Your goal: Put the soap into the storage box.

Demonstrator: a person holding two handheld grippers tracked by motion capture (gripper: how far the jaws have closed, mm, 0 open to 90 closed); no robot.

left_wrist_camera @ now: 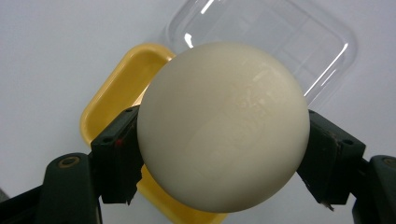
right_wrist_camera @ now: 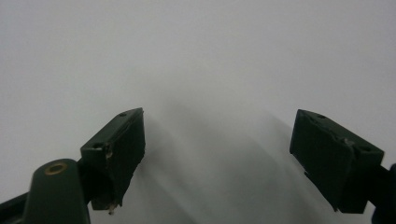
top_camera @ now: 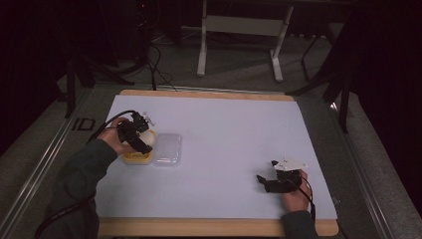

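- Cream-white and smooth, the ball sits clamped between your left gripper's two black jaws, one pad pressed on its flank at 9 o'clock and the other at 3 o'clock in the left gripper view
- Yellow tray lies directly beneath the ball, its rim peeking out at 10 o'clock and again at 6 o'clock of the ball
- Clear plastic lid rests on the white table just beside the tray, at 1 o'clock of the ball in the left gripper view; from the high view the lid is at 3 o'clock of the tray
- Your left hand carries that gripper over the tray near the table's 9 o'clock edge
- Your right gripper rests well apart, toward 5 o'clock of the table, its jaws spread wide with nothing between them over bare white surface
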